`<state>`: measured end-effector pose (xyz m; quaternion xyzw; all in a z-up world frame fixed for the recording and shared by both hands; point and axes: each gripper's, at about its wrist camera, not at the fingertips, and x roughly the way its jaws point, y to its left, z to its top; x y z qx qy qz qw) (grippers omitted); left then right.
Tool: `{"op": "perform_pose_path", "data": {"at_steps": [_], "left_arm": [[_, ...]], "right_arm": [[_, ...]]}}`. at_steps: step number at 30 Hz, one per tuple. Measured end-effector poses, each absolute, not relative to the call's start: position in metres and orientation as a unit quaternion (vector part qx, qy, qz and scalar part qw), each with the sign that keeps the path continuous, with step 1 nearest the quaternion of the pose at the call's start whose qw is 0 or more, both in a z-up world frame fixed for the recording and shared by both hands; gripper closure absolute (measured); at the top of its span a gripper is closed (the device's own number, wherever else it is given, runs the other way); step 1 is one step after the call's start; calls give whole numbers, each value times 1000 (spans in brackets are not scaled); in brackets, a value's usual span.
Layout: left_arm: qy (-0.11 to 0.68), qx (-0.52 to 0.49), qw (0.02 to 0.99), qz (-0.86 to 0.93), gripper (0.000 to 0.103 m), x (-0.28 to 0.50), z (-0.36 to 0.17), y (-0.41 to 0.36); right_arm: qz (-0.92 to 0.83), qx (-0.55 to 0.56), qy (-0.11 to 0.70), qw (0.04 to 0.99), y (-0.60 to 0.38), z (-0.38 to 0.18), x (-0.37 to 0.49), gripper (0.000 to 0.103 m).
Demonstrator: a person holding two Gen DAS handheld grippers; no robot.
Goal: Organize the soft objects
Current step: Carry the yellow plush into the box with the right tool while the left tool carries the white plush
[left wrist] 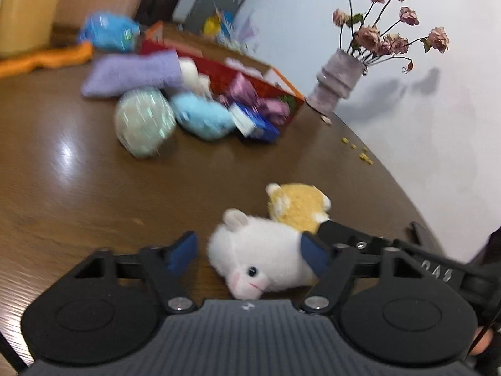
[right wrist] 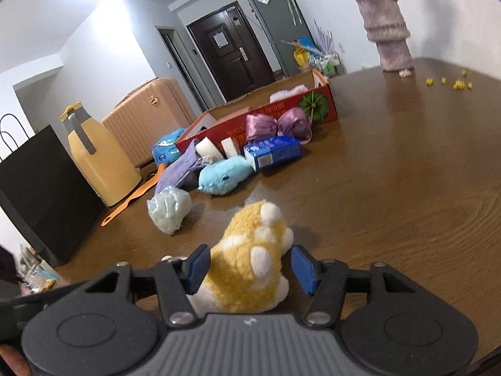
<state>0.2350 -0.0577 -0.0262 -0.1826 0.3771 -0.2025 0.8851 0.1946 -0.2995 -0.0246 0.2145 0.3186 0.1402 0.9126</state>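
Left tool (left wrist: 249, 252) released, straddling white plush (left wrist: 260, 260); right tool (right wrist: 250, 264) released, astride yellow plush (right wrist: 250, 260).

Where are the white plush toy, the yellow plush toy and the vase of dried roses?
white plush toy (left wrist: 260, 250), left wrist view, on its back.
yellow plush toy (right wrist: 247, 263), right wrist view, on its body.
vase (left wrist: 336, 78), left wrist view, on its side wall.

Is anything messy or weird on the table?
Yes. Little yellow bits lie scattered on the table near the vase, like fallen crumbs or petals. Soft things lie heaped outside the red box, not in it.
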Motion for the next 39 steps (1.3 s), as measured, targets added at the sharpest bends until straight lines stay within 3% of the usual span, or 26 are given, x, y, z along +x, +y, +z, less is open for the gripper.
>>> {"op": "perform_pose_path", "data": {"at_steps": [9,14,23,30,39], "left_arm": [[376,-208,878,-213,49,237,-29,-57],[333,-198,892,-231,50,245,-4,-63],[262,-214,906,-254,51,409,71,-93],[352,-256,871,-227,51,565,34,-112],[426,-209,856,-204,51,612,-17,-129]], "right_arm": [[143,211,310,916,-298,-26,194,66],[140,209,278,927,-304,-1,199,67],[150,138,203,958,-331,88,360,67],[128,154,303,932,-350,64,528,67],[89,145,368,914,-350,4,579,65]]}}
